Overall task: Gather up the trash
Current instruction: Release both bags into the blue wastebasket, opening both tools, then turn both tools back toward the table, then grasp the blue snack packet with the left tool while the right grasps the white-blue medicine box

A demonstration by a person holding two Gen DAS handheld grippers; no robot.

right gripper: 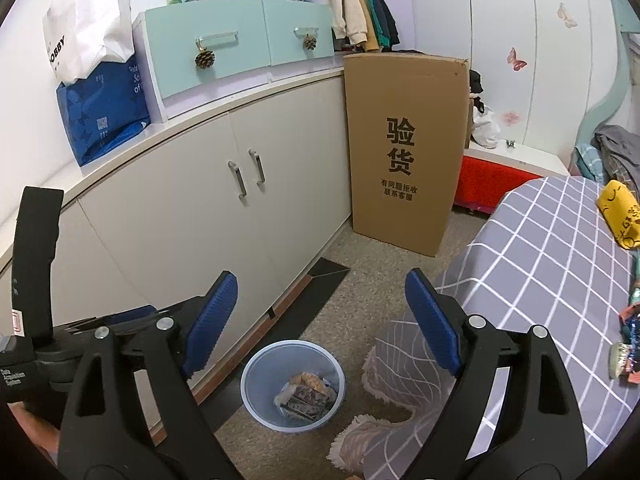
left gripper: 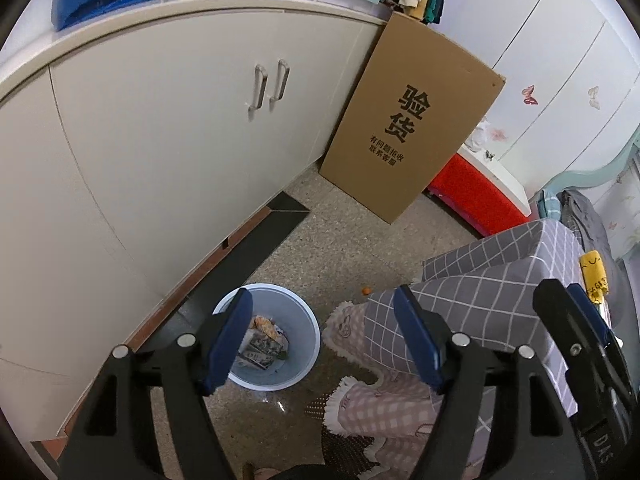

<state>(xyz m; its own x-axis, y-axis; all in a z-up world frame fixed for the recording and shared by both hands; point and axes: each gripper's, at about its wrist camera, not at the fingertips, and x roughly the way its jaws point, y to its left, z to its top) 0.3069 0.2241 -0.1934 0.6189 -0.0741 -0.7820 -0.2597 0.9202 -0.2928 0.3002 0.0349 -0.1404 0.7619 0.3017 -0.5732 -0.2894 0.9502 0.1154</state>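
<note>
A pale blue trash bin [left gripper: 296, 320] stands on the floor by the cabinets, with wrappers [left gripper: 260, 344] inside; it also shows in the right wrist view [right gripper: 264, 376]. My left gripper [left gripper: 324, 336] is open and empty, hovering above the bin. My right gripper [right gripper: 320, 320] is open and empty, above the bin too. A yellow wrapper [right gripper: 620, 216] and colourful wrappers [right gripper: 628, 344] lie on the grey checked bed cover [right gripper: 552, 264] at the right. The yellow wrapper also shows in the left wrist view [left gripper: 594, 276], beside the right gripper's body [left gripper: 576, 340].
White cabinets [right gripper: 200, 208] run along the left. A tall cardboard box [right gripper: 404, 148] leans at the cabinet's end. A red box [right gripper: 492, 184] sits behind it. A pink checked blanket [left gripper: 372, 404] hangs to the floor beside the bin. A small orange scrap [left gripper: 365, 291] lies on the floor.
</note>
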